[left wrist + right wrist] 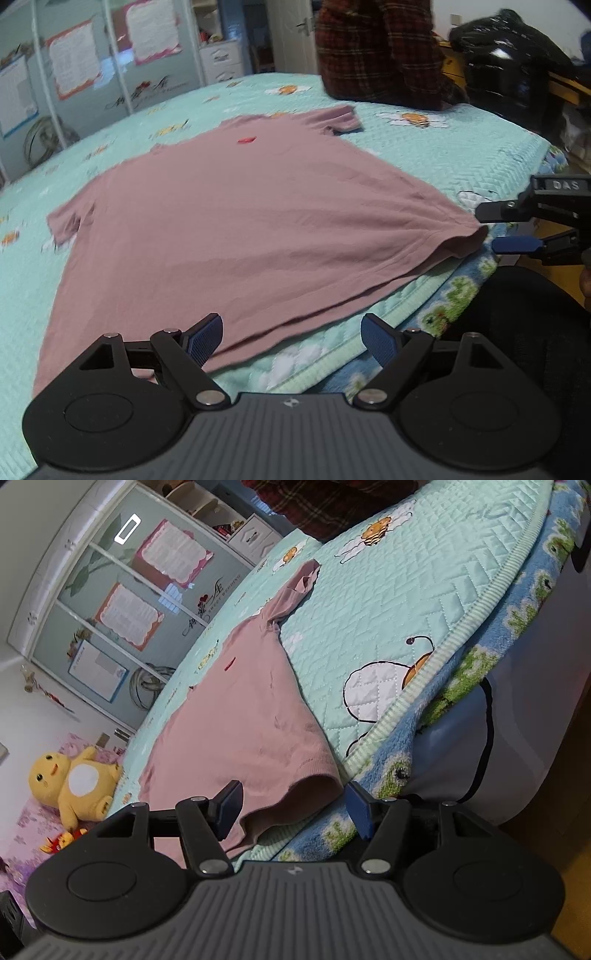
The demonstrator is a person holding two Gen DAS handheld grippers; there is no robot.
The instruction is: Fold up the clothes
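A dusty pink T-shirt (236, 218) lies spread flat on the mint quilted bed cover, hem toward me, with a small red mark near the collar. My left gripper (291, 338) is open just above the hem at the near bed edge. My right gripper (489, 229) shows at the right of the left wrist view, open, its jaws level with the shirt's right hem corner. In the right wrist view the right gripper (293, 806) is open, with that lifted corner of the shirt (240, 731) lying between its jaws.
The mint bed cover (424, 155) has bee prints and lies over a blue-green blanket (461, 291) at the edge. A plaid garment (380, 51) and a black bag (509, 55) sit at the far side. A yellow plush toy (74, 779) lies by the pillow end.
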